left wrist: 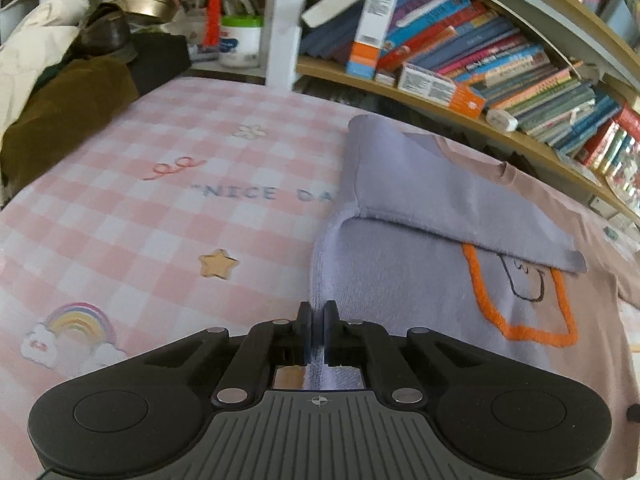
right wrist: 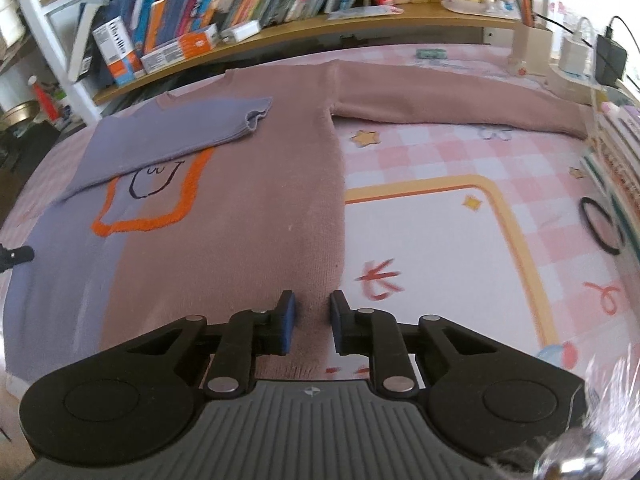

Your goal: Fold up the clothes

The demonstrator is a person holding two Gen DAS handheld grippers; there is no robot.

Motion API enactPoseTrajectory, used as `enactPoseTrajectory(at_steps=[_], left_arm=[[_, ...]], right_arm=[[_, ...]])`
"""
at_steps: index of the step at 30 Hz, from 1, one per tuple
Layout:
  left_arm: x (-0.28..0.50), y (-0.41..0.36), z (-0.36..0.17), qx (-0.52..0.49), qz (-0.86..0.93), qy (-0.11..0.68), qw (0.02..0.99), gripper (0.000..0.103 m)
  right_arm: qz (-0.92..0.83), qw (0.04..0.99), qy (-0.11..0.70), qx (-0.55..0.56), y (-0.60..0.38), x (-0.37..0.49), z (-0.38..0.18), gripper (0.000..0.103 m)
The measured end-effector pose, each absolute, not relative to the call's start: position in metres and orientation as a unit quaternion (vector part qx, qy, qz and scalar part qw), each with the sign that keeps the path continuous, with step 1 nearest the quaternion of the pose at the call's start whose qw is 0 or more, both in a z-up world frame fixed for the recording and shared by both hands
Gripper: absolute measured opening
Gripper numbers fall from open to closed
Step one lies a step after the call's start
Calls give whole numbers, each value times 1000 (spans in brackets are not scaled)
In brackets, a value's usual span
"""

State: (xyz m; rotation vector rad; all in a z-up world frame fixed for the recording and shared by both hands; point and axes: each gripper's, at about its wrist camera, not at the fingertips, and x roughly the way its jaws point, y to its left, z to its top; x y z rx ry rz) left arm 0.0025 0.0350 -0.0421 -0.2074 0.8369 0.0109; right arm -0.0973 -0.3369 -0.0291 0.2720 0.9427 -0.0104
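A sweater, half lavender [left wrist: 400,280] and half dusty pink [right wrist: 248,216], lies flat on a pink checked cloth [left wrist: 160,208]. It has an orange outlined patch [right wrist: 160,216]. The lavender sleeve [right wrist: 176,136] is folded across the chest. The pink sleeve [right wrist: 460,100] stretches out to the right. My left gripper [left wrist: 318,320] is shut on the lavender side edge near the hem. My right gripper [right wrist: 312,312] is open, its fingers on either side of the pink side edge near the hem.
A bookshelf with several books [left wrist: 480,52] runs along the far side of the cloth. A pile of clothes [left wrist: 60,92] sits at the far left. A black ring [right wrist: 600,226] and chargers [right wrist: 580,56] lie at the right.
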Motion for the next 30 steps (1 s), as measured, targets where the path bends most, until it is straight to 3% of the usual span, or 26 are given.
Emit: enactPoseTrajectory(at_steps=[24, 27, 29, 30], left_arm=[[10, 115, -53, -76, -37, 415, 906, 5], [10, 117, -54, -72, -42, 418, 904, 9], [7, 117, -50, -71, -37, 418, 905, 10], [5, 117, -49, -70, -35, 418, 905, 15]], right_arm=[[-43, 879, 456, 130, -248, -112, -21, 14], [-57, 878, 455, 136, -246, -118, -22, 14], [-67, 879, 451, 139, -245, -123, -21, 17], [-74, 881, 448, 136, -244, -125, -19, 27]])
